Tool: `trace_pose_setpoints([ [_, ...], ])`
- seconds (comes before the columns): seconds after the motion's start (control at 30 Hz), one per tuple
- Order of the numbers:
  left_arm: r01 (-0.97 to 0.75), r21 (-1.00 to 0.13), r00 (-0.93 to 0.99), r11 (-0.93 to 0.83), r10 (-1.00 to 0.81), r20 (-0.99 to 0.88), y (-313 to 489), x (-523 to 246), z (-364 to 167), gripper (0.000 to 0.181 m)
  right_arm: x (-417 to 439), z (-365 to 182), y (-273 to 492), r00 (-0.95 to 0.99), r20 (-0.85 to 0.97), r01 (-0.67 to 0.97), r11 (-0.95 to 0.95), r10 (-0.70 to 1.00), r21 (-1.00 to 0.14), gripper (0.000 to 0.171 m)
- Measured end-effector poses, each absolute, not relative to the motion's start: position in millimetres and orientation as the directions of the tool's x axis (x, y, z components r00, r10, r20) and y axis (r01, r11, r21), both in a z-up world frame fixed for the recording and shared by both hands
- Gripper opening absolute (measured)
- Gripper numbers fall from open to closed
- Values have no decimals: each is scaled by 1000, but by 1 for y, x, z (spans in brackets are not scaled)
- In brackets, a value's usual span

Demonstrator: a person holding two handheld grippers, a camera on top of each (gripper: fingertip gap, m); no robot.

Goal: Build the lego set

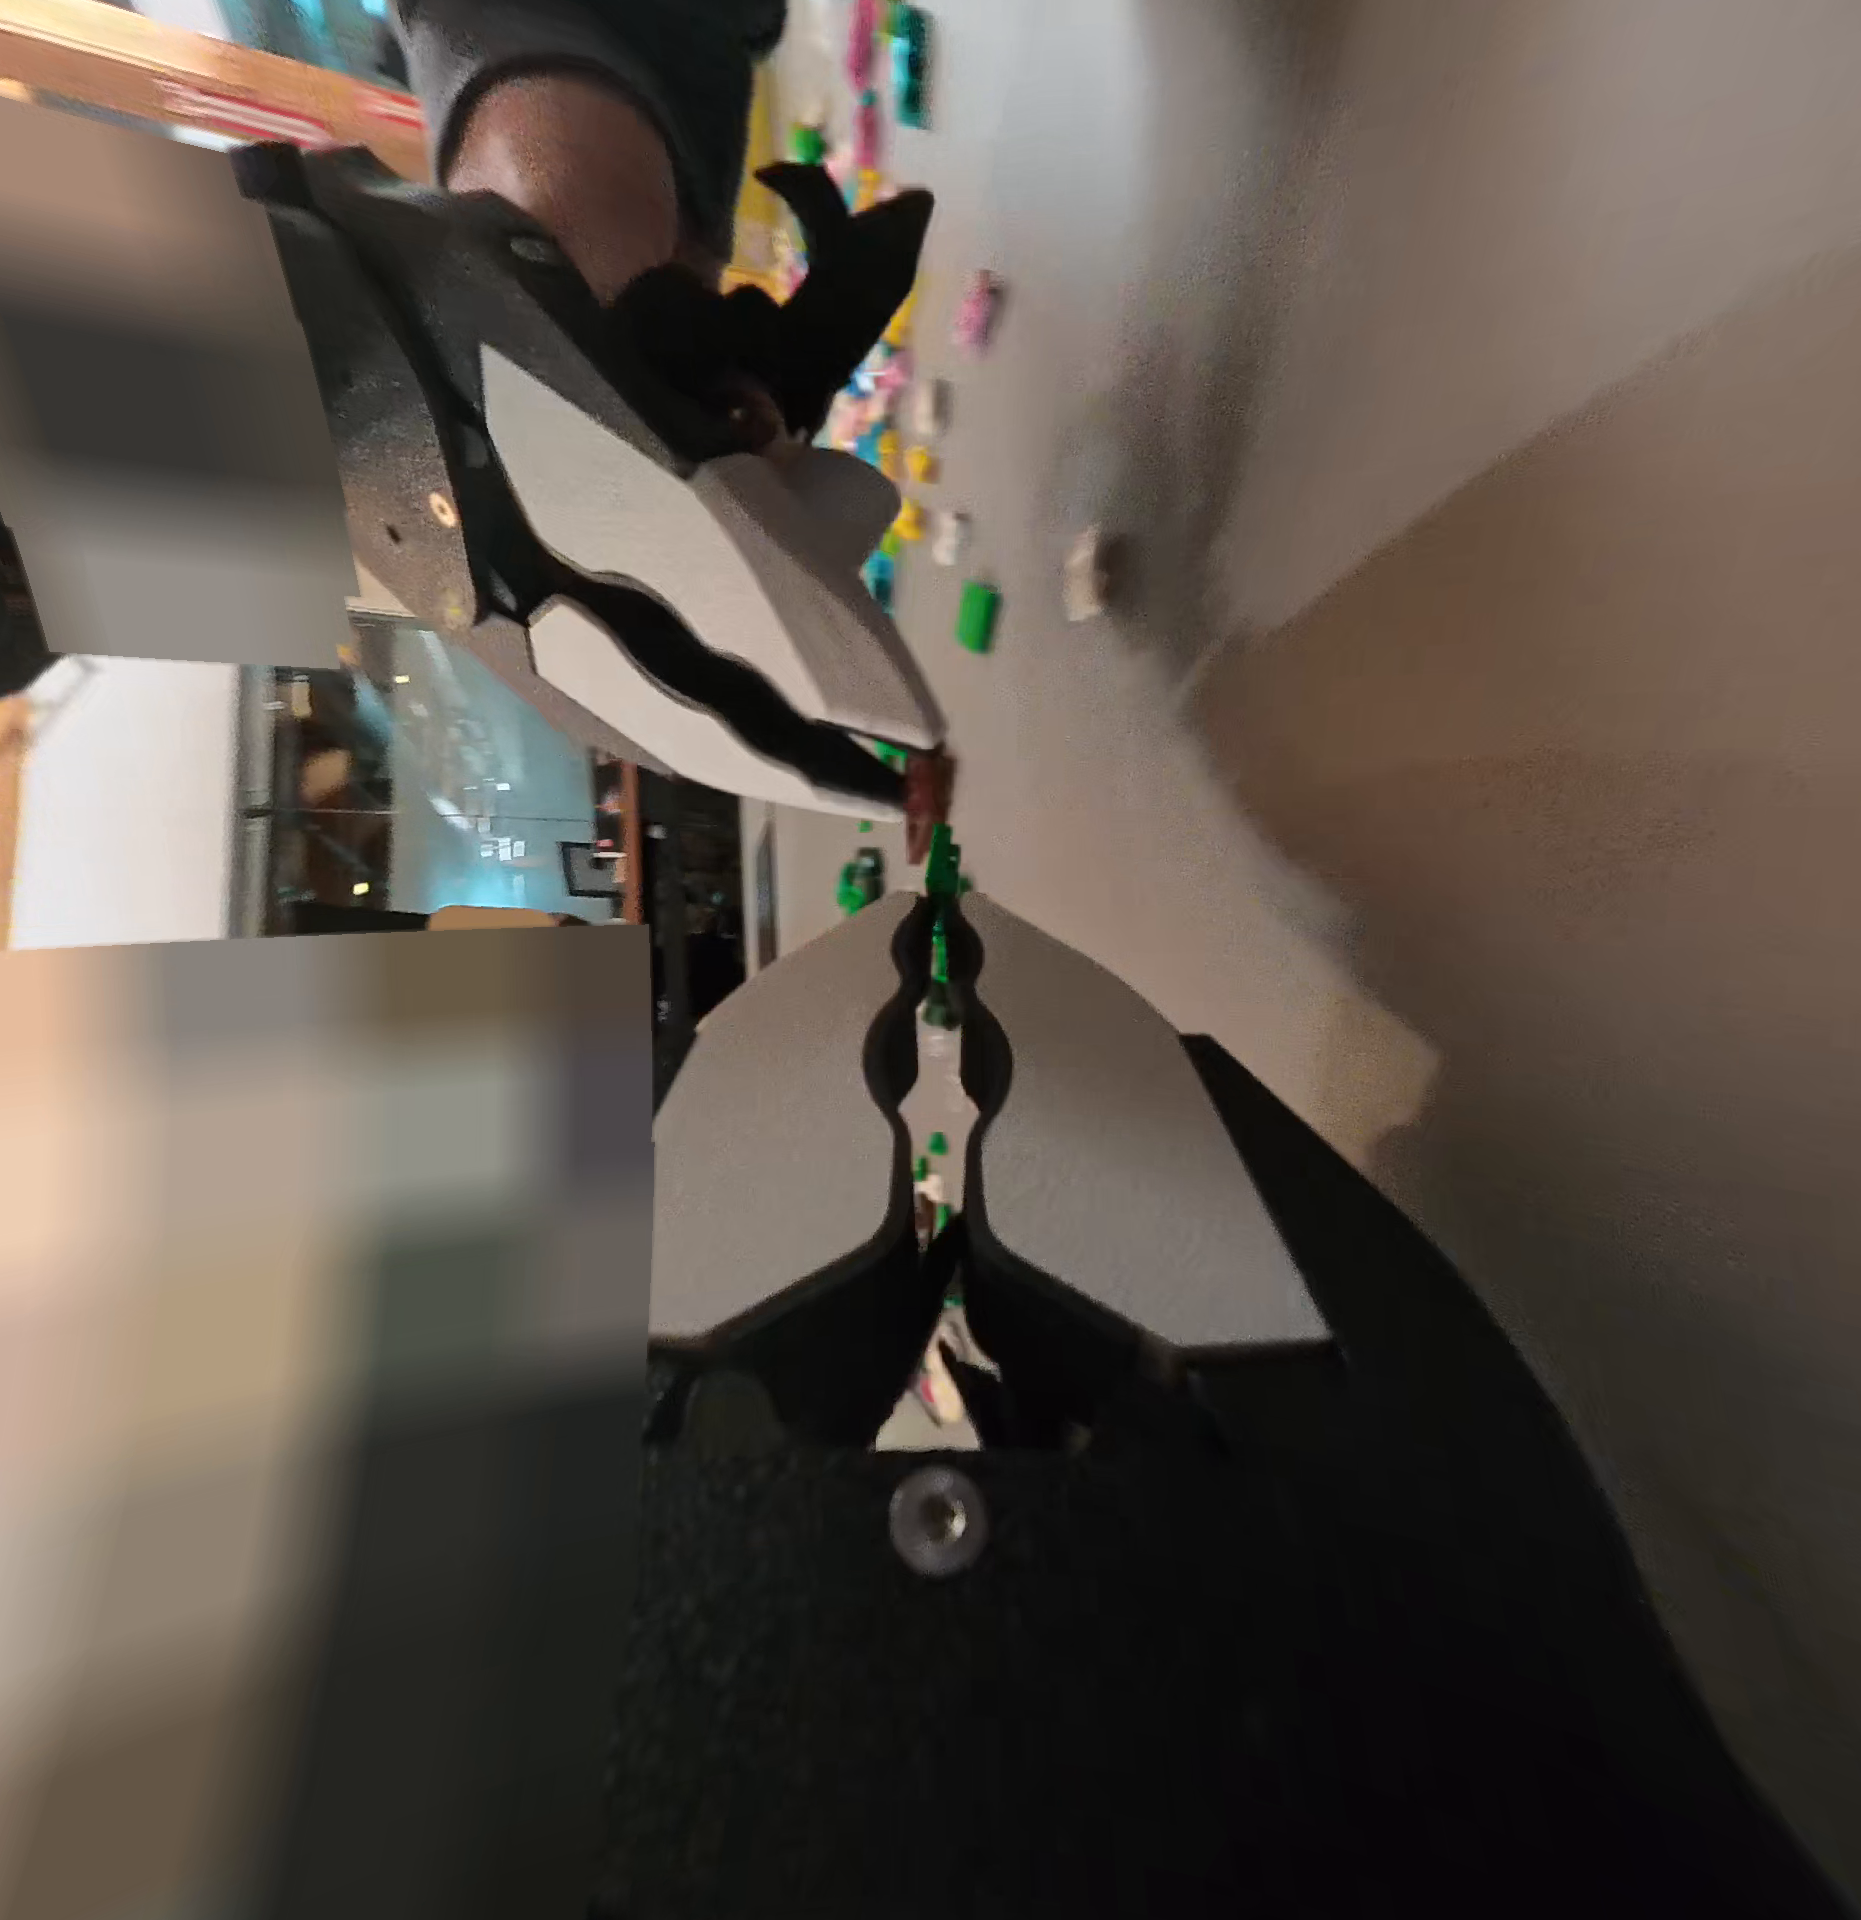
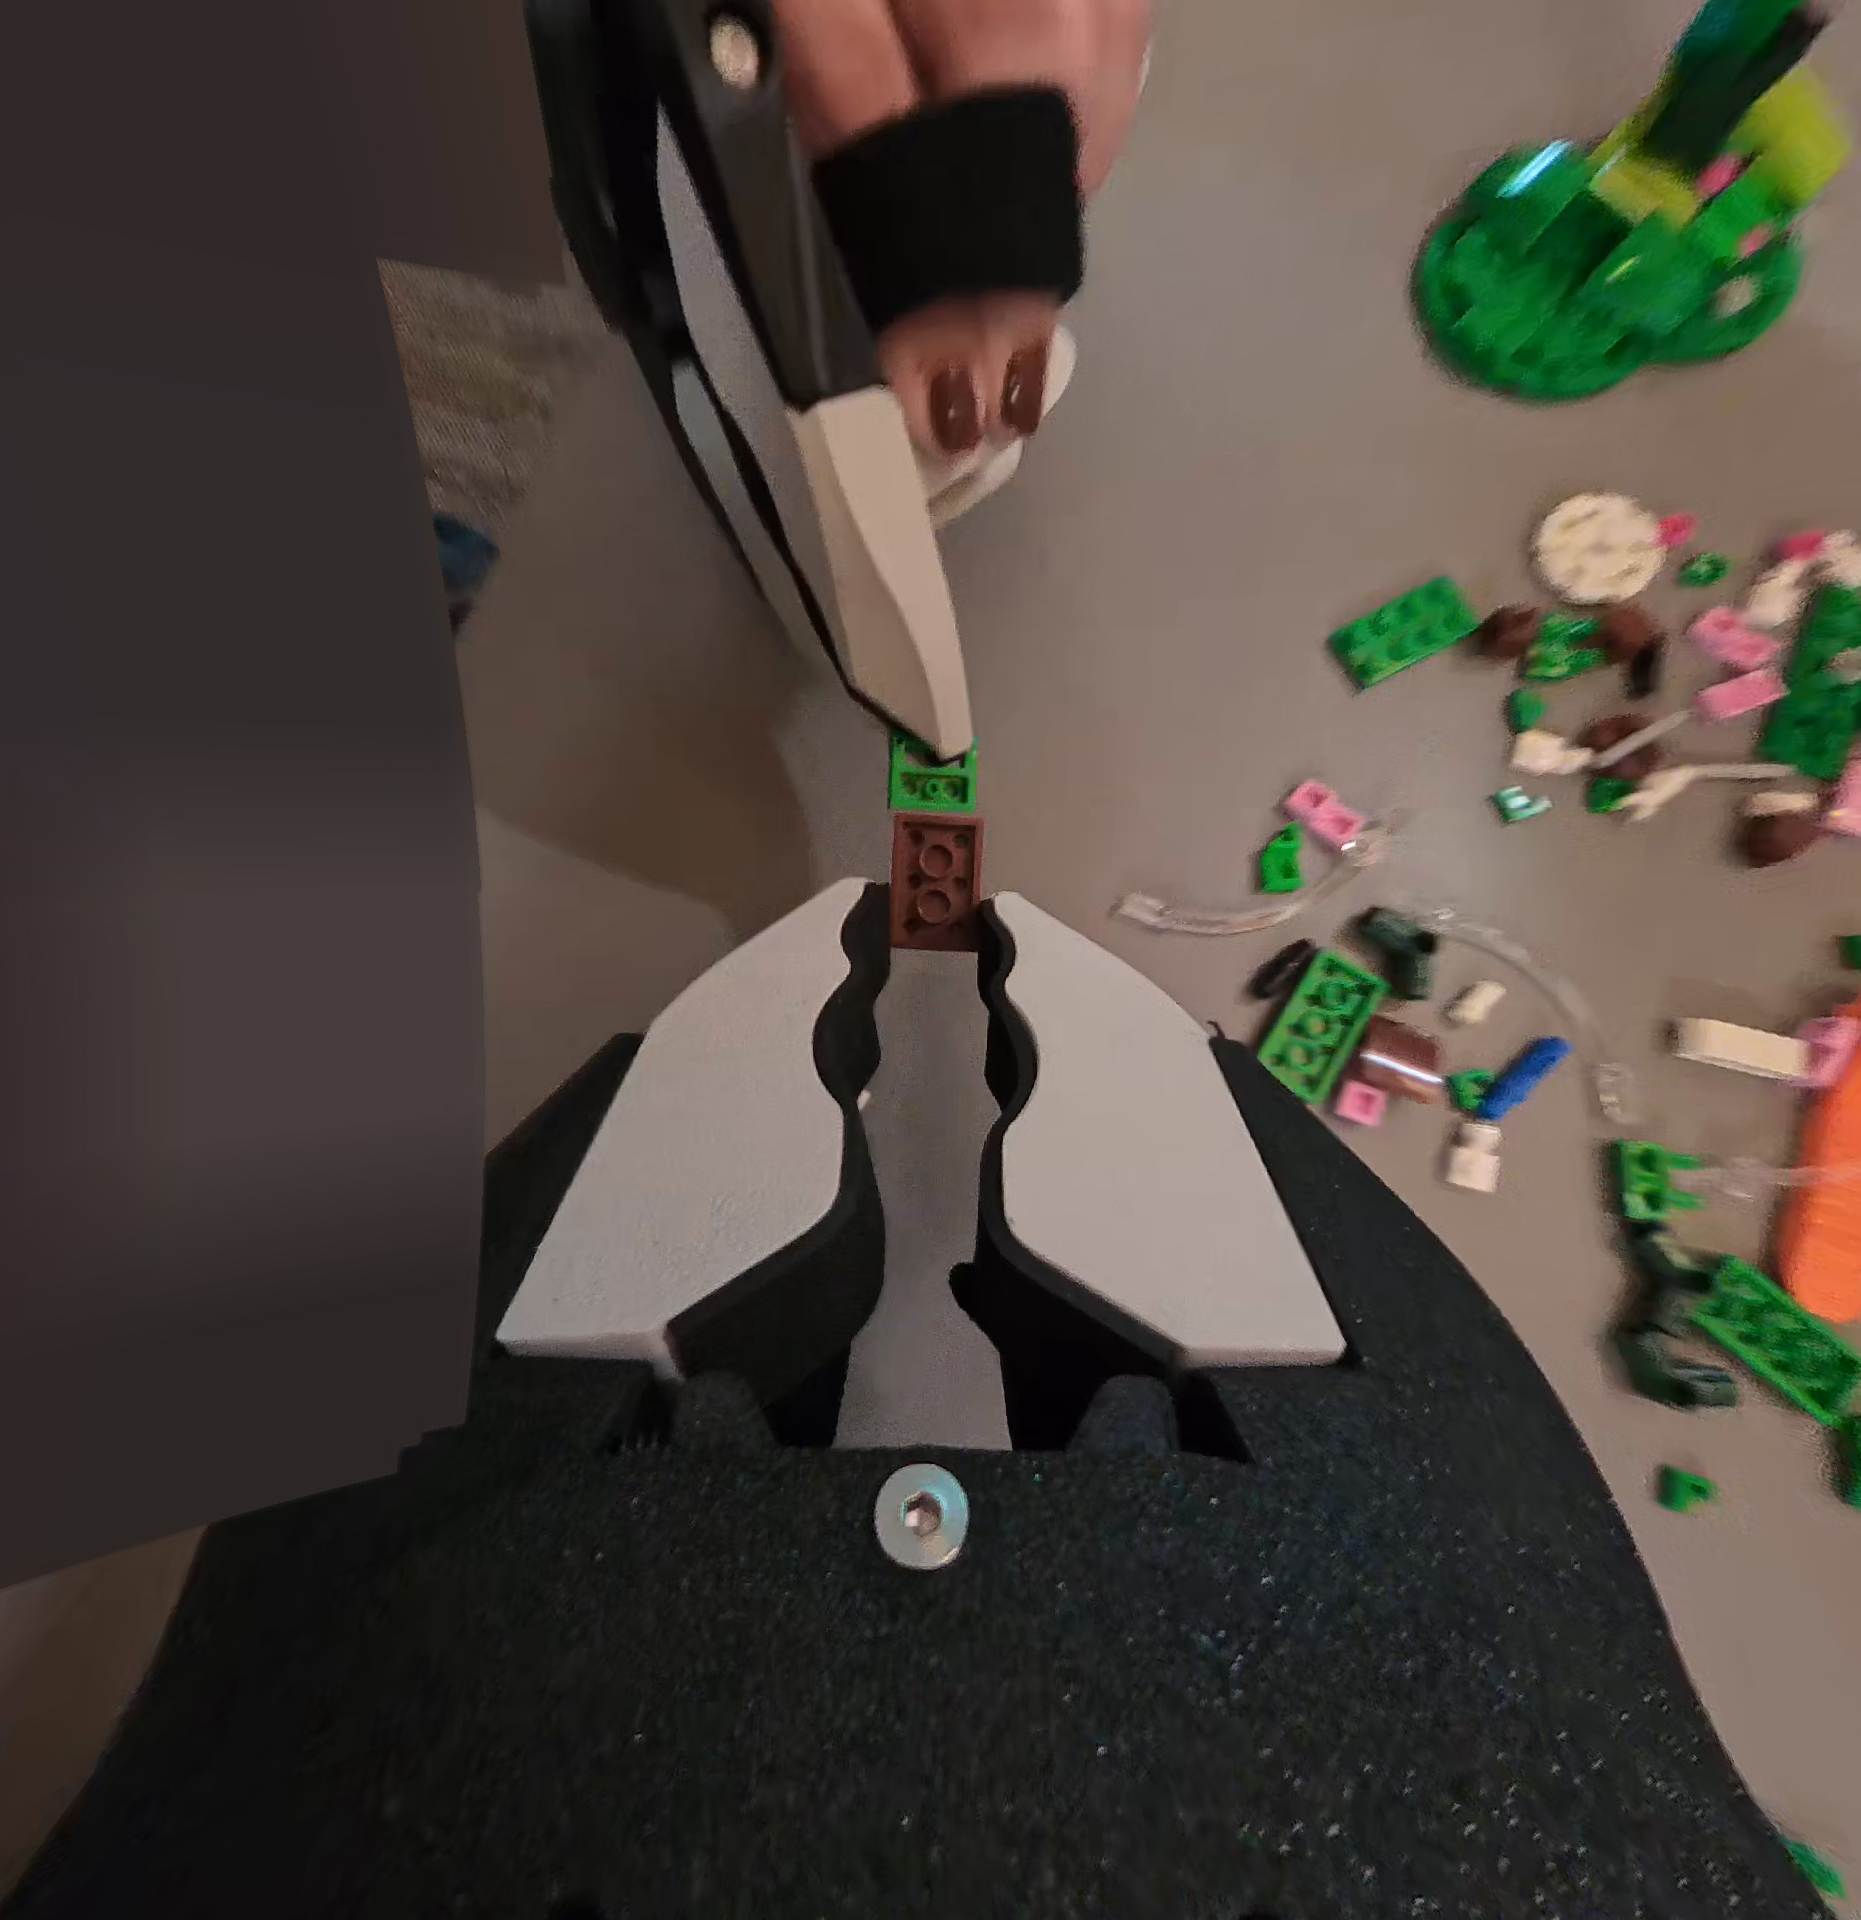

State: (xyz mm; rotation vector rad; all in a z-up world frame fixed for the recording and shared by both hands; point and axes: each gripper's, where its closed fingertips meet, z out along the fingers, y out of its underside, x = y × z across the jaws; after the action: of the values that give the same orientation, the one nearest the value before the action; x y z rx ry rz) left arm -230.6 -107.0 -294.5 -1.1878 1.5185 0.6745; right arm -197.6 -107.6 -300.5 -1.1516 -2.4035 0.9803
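Note:
My right gripper point(image 2: 934, 896) is shut on a small brown plate point(image 2: 936, 868), gripped by its sides with the underside facing the camera. My left gripper point(image 1: 945, 906) is shut on a small green piece point(image 1: 942, 868). In the right wrist view the left gripper point(image 2: 938, 746) comes down from the top with the green piece point(image 2: 932, 784) just beyond the brown plate, a narrow gap between them. In the left wrist view the right gripper point(image 1: 918, 777) comes in from the upper left with the brown plate point(image 1: 928, 798) next to the green piece. Both are held above the grey table point(image 2: 1165, 623).
A round green build point(image 2: 1601, 281) stands at the far right. Several loose green, pink, white and brown pieces point(image 2: 1632, 727) lie scattered on the right, with an orange object point(image 2: 1840, 1164) at the edge. A green brick point(image 1: 978, 615) and coloured pieces point(image 1: 905, 416) show in the left wrist view.

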Motion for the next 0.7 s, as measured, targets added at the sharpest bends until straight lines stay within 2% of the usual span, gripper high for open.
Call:
trace_pose_setpoints([
  [0.13,-898,-236,160,372,-223,-962,-95,-230,-260,2,-200,-251,-96,-654,-75,555,410,753,-723,15],
  [0.3,-848,-342,312,405,-141,-940,-81,-228,-226,1,-203,-218,-86,-673,-140,616,445,726,-650,15],
  [0.7,-844,-345,362,412,-37,-931,-80,-223,-205,1,-198,-208,-86,-688,-163,694,576,707,-433,15],
])
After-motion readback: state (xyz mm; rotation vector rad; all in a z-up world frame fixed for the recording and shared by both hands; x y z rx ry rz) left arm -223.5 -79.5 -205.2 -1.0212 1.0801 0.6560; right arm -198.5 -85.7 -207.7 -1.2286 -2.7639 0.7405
